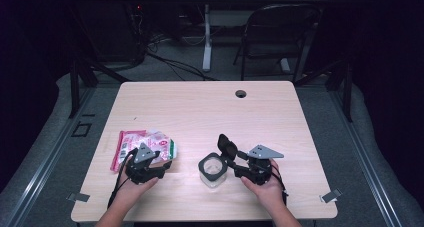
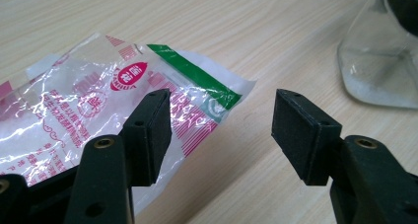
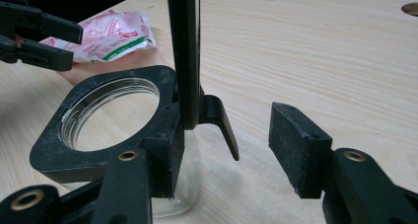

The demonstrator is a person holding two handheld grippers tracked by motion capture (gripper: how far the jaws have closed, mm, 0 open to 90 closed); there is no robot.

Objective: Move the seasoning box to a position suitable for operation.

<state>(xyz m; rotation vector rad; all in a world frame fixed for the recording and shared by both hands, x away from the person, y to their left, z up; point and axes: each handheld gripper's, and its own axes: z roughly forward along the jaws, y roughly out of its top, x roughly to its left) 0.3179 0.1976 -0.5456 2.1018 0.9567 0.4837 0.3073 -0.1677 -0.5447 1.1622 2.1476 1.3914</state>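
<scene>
Dark floor and a folding chair (image 1: pixel 280 32) lay behind the pale wooden desk (image 1: pixel 210 107). At the lower left of the high view the left hand-held gripper (image 1: pixel 167 165) stood wide open with nothing between its jaws, one pad just over the edge of the bag (image 1: pixel 145 139), which lay flat on the desk. At lower centre the jar (image 1: pixel 212 173) stood upright, its hinged lid (image 1: pixel 227 146) raised. The right hand-held gripper (image 1: pixel 231 168) was also wide open, gripping nothing, one jaw just beside the jar's black collar (image 3: pixel 54 140).
</scene>
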